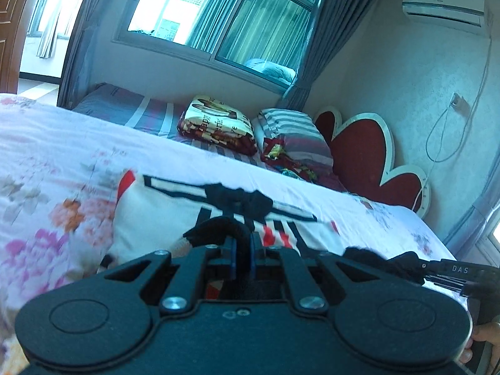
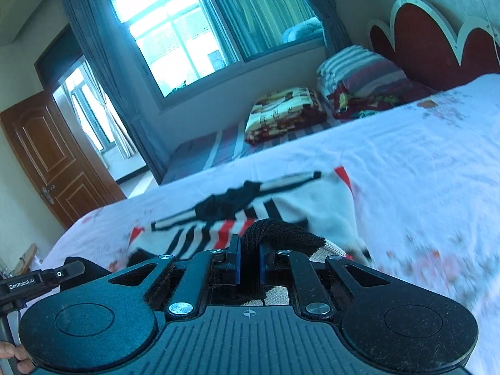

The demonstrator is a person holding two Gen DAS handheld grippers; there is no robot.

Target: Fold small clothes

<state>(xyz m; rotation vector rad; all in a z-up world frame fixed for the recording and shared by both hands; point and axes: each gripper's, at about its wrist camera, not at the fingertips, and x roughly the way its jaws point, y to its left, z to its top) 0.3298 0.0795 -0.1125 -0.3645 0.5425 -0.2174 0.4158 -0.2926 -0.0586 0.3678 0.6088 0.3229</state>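
Observation:
A small white knit garment [image 1: 162, 212] with black and red stripes and a black bow lies on the floral bed sheet [image 1: 47, 156]. My left gripper [image 1: 242, 250] is shut on its black ribbed hem [image 1: 218, 228] at the near edge. In the right wrist view the same garment [image 2: 325, 200] lies ahead, and my right gripper [image 2: 249, 259] is shut on the black hem [image 2: 275, 234] at its near edge. Both hold the hem a little off the sheet. The right gripper also shows at the right edge of the left wrist view [image 1: 450, 273].
Folded blankets [image 1: 218, 125] and a striped pillow [image 1: 290, 131] lie at the far side of the bed. A red scalloped headboard [image 1: 365, 153] stands to the right. A window [image 1: 218, 15] with curtains is behind, and a wooden door [image 2: 47, 156] stands at the left.

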